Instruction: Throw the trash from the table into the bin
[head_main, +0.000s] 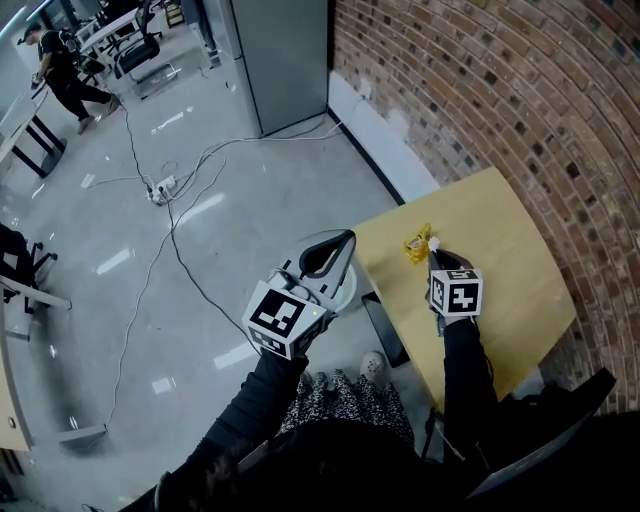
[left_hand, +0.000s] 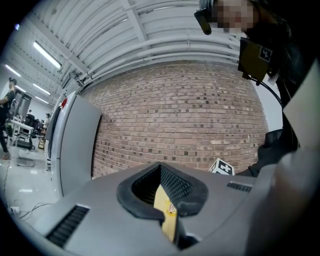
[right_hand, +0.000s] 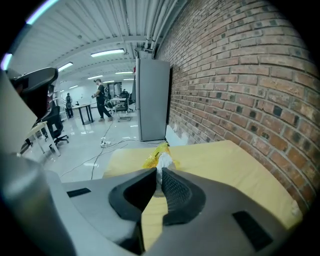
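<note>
Item: crumpled wrapper. We judge it light, soft, crushable. Right gripper pinches its white end; left gripper closed, empty.

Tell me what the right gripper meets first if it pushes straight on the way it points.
The white crumpled scrap, sitting between the right gripper's fingers, which look closed on it. Right behind lies the yellow wrapper on the table; depth between them is hard to judge.
</note>
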